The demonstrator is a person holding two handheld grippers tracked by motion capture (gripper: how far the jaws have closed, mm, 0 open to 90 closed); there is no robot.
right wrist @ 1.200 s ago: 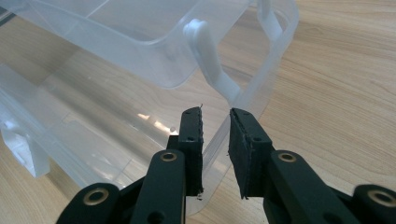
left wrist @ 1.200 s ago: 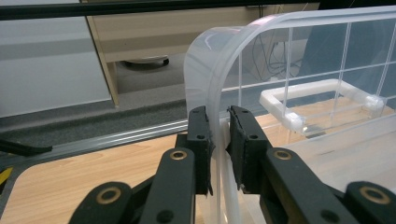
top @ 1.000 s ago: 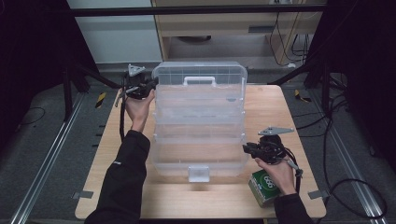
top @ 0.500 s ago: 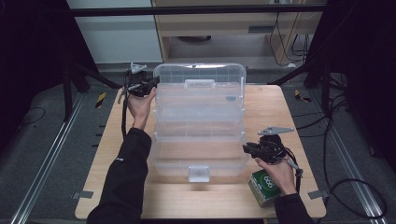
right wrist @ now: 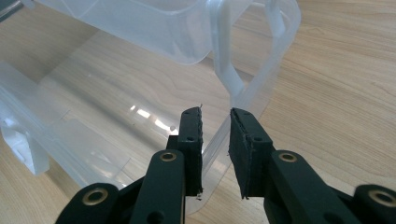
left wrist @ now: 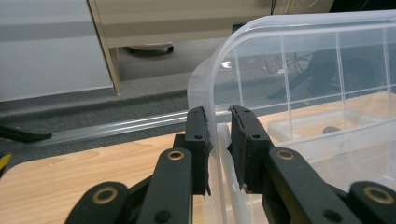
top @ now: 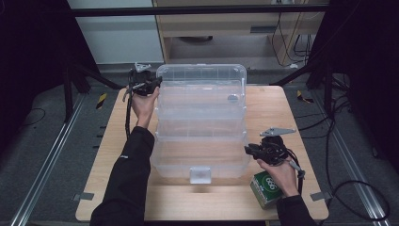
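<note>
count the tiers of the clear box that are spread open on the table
3, stepped on the table: bottom tray nearest the person with its latch, middle tray behind it, top tray farthest, under the raised lid. Clear plastic may hide more.

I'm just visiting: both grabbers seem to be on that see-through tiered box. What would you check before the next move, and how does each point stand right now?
1. Left gripper on the clear box: ok, its jaws straddle the thin edge at the top far corner.
2. Left grip firm: cannot tell, a small gap shows beside the plastic.
3. Right gripper on the box's near right rim: ok, the jaws sit either side of the bottom tray's edge.
4. Right grip firm: cannot tell.
5. Tiers spread out in steps: ok, seen from the high view.
6. Green packet out of the way: not ok, it lies under the right hand, near the box's corner.
</note>
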